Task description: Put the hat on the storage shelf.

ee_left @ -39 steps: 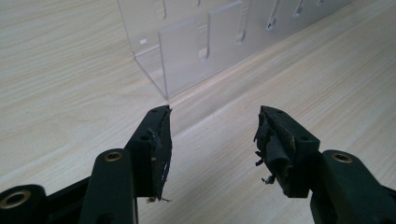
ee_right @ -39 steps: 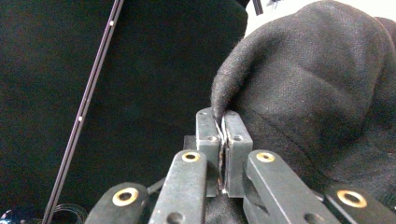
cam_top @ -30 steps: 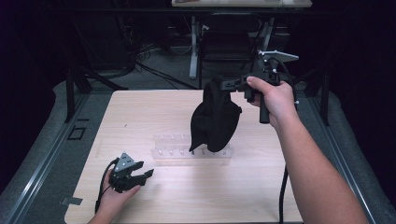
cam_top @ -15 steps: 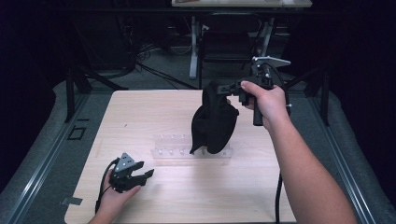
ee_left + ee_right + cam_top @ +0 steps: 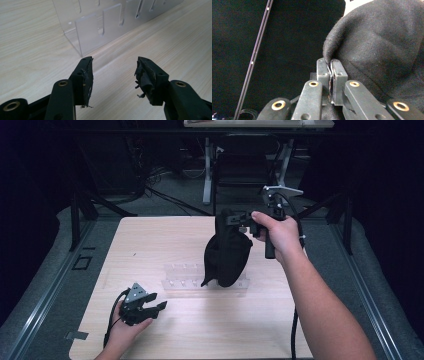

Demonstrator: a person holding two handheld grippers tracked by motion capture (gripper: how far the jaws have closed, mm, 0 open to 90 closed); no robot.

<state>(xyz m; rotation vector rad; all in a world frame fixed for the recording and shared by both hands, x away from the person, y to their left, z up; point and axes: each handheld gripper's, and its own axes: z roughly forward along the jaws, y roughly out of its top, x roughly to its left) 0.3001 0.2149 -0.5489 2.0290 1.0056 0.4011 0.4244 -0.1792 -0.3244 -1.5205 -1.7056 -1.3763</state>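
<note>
1. Two hand-held grippers were in use, one per hand; each carried two black jaws and one trailing cable.
2. The right gripper (image 5: 235, 218) was raised above the far half of the one wooden table (image 5: 150, 245); its jaws were closed hard together, with no gap visible between them in the right gripper view, and a fold of one black cloth bag (image 5: 227, 252) was pinched between them.
3. In the right gripper view the black cloth bag (image 5: 382, 50) spread up and to the right of the right gripper (image 5: 331, 62); the pinched edge entered the jaws at their tips.
4. The bag hung straight below that gripper; its lower end reached down to one clear acrylic rack (image 5: 185, 276) lying on the table, but whether it touched the rack could not be told.
5. The left gripper (image 5: 159, 307) rested low on the near left part of the table, held in the left hand (image 5: 122, 332); one grey three-cornered plate sat on top of it.
6. In the left gripper view the left gripper (image 5: 113, 75) had its jaws spread wide apart and held nothing; frayed black padding clung to both inner faces; bare wood lay between them.
7. Just ahead of those jaws stood the near corner of the clear acrylic rack (image 5: 95, 32); several slots were cut in its panels.
</note>
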